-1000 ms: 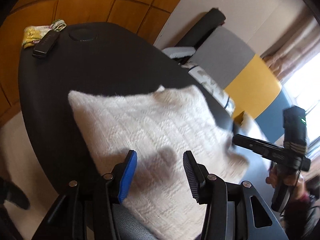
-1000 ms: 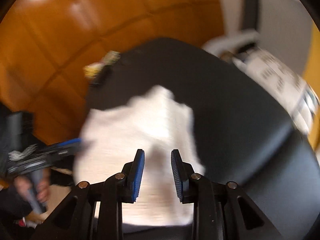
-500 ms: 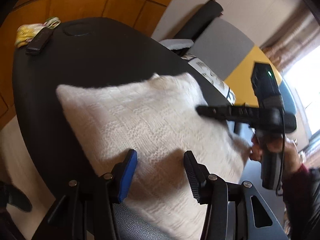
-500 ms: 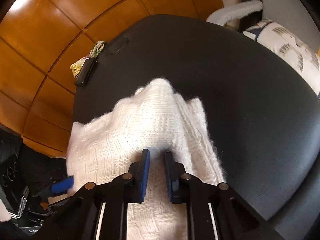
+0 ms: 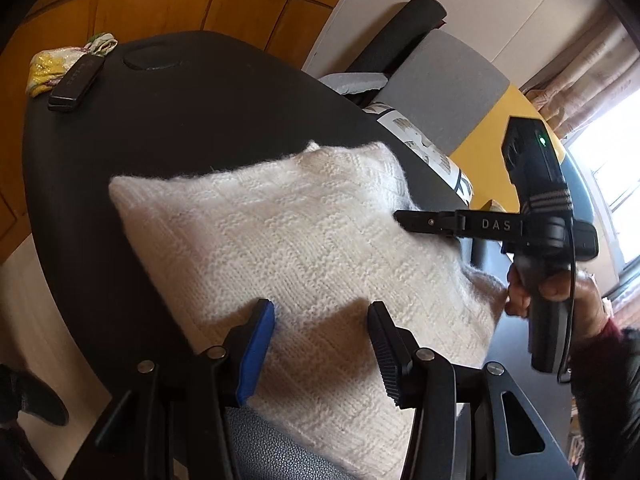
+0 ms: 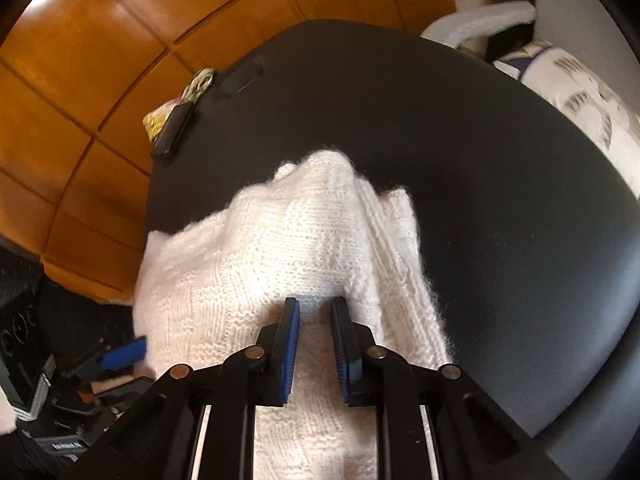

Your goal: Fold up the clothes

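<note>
White knit, folded in layers, on the black table.
Left view: my left gripper point(image 5: 322, 346) hangs open over the white knit point(image 5: 288, 248). Right view: my right gripper point(image 6: 316, 344), narrowly parted and gripping nothing, rests over stacked edges; I cannot judge whether further folds remain.

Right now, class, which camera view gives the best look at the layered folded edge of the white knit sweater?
The right wrist view: the white knit sweater shows its stacked layers along the right side, near the right gripper. The left wrist view shows mostly the broad top surface of the sweater; there the layered edge is barely visible.
</note>
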